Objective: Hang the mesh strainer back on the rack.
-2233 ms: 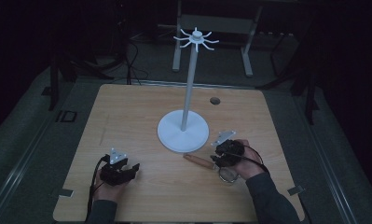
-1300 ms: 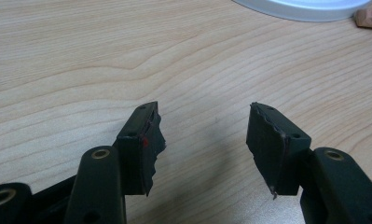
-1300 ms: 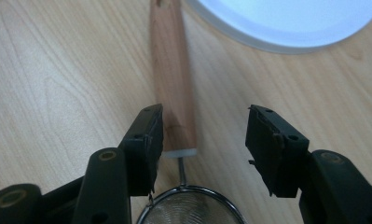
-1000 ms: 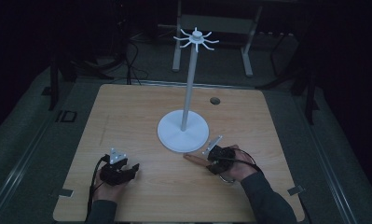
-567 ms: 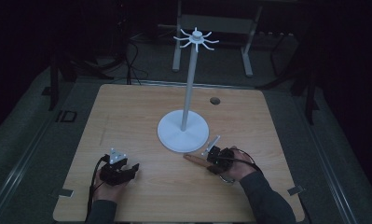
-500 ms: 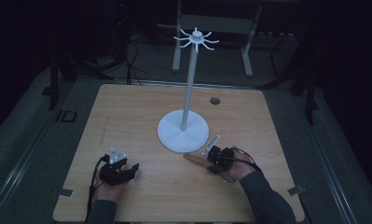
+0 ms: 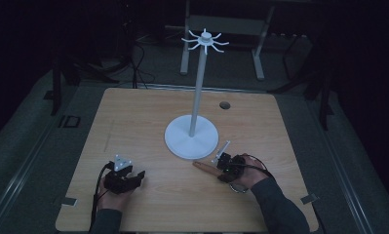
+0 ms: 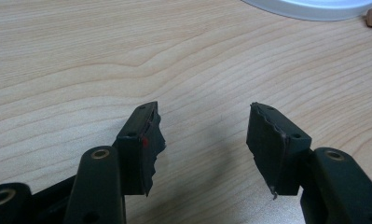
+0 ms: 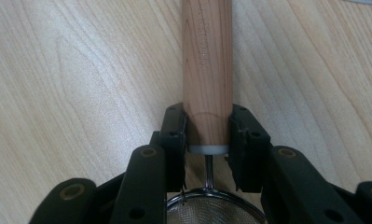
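Note:
A small mesh strainer with a round wooden handle (image 9: 207,70) lies flat on the table; its wire bowl (image 9: 214,210) sits under my right gripper. My right gripper (image 9: 207,133) is shut on the handle's base, both jaws pressed against the wood. In the high view that gripper (image 7: 229,164) is right of the white stand's base, with the handle (image 7: 205,167) pointing left. My left gripper (image 8: 204,135) stands open over bare wood, nothing between its jaws; in the high view it (image 7: 123,178) rests near the table's front left.
A white stand with a round base (image 7: 191,137), a tall pole and a crown of hooks (image 7: 205,41) rises mid-table. A small dark hole (image 7: 224,105) sits at the back right. The base's rim (image 8: 314,7) shows far ahead of the left gripper.
My right gripper has slid left and toward the front edge along the strainer and closed on its handle. The left gripper has stayed put.

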A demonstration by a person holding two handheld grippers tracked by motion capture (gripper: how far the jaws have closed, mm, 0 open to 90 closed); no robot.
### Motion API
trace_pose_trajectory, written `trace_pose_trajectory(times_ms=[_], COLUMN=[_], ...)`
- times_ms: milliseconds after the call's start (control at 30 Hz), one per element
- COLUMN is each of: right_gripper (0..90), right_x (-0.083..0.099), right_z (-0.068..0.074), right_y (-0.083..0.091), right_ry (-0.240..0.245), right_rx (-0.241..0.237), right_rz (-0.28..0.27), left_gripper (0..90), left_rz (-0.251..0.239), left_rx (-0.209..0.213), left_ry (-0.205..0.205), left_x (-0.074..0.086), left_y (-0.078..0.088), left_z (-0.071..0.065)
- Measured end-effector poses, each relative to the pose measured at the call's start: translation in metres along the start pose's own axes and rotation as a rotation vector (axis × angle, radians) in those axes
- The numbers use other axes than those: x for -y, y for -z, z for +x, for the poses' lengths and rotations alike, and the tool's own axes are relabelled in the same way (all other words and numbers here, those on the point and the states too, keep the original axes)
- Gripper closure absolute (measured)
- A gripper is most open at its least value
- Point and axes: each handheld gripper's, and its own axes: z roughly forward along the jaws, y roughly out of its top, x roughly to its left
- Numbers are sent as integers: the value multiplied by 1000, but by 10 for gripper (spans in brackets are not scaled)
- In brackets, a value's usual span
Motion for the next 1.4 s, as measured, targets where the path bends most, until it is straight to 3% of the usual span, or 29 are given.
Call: trace_pose_trajectory(times_ms=[367, 667, 1100, 1400], right_gripper=[698, 698, 698, 698], right_x=[6, 7, 11, 13], right_z=[4, 1, -6, -11], right_y=[8, 22, 36, 49], right_ry=[28, -2, -59, -114], right_rx=[4, 53, 83, 94], right_rz=[-85, -197, -300, -400], left_gripper=[444, 444, 444, 444], left_rz=[7, 9, 9, 7], left_rx=[-2, -3, -3, -3], left_ry=[-2, 0, 2, 7], left_x=[0, 0, 0, 0], left_y=[-1, -1, -1, -1], left_z=[-1, 0, 0, 0])
